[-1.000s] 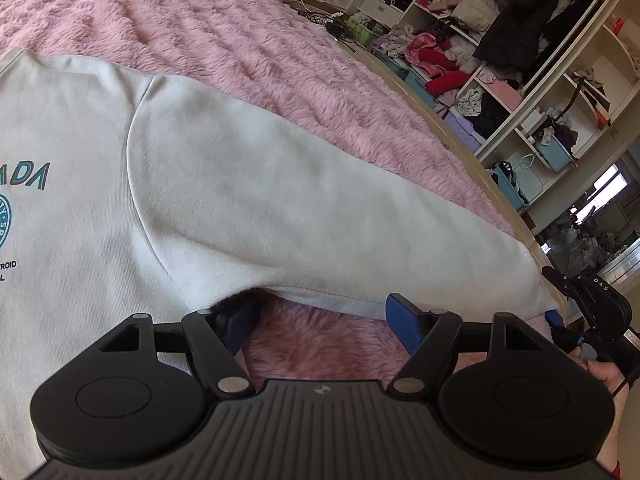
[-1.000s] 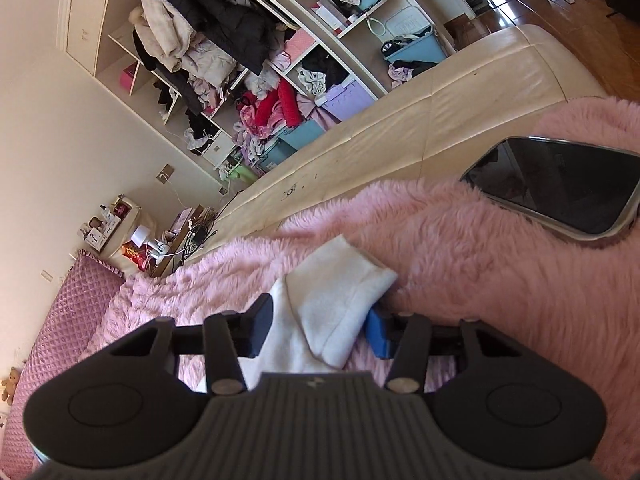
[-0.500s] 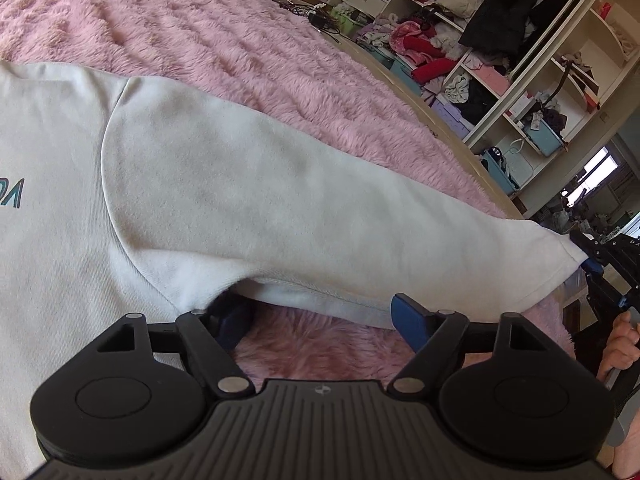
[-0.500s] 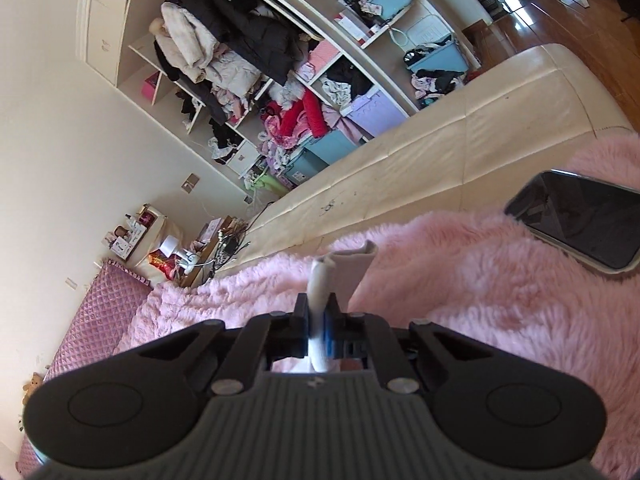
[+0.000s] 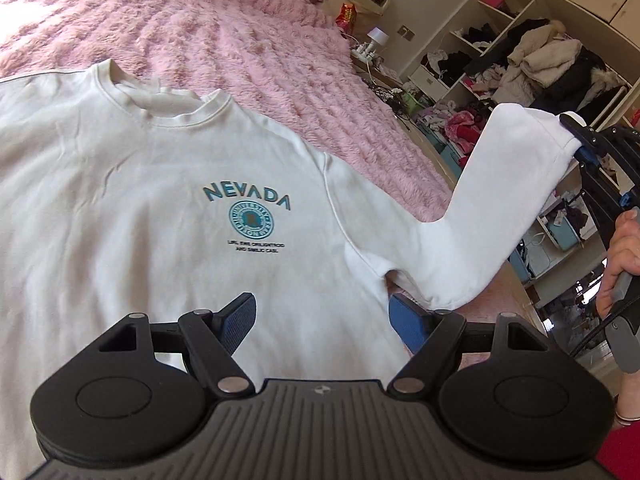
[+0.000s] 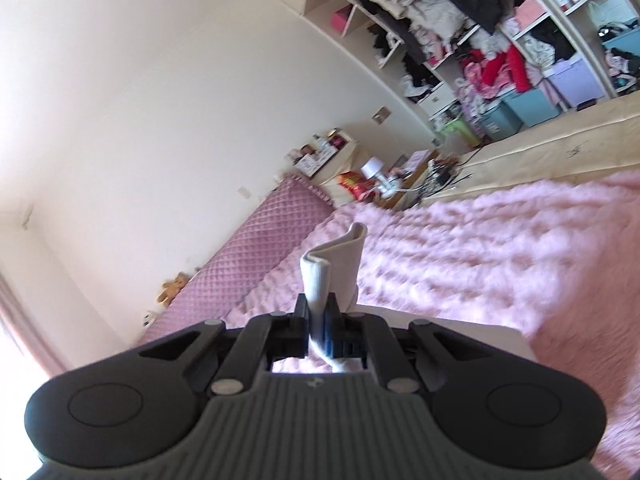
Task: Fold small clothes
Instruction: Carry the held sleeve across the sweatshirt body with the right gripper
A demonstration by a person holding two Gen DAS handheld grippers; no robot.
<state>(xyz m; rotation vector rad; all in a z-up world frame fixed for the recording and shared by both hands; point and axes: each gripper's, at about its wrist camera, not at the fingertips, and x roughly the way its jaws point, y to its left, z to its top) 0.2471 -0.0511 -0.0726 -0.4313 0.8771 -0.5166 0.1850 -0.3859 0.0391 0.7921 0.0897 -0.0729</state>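
Sweatshirt (image 5: 160,208) lies face up and flat on the pink bed (image 5: 248,36), collar away from the left wrist camera, its body spread so the sleeves can be turned in over the chest. One sleeve (image 5: 492,200) is lifted clear of the bed, bent upward at the elbow, because the right gripper (image 6: 318,316) is clamped on its cuff (image 6: 336,256); raising it that way probably lets it swing across the print without dragging the body. In the right wrist view the cuff stands pinched between the closed pads. The right gripper is held high and out to the side, tilted, with the hand (image 5: 622,256) wrapped on its handle. The left gripper (image 5: 320,320) hovers low over the hem side near the armpit, fingers apart and holding nothing, seemingly ready to pin the body.
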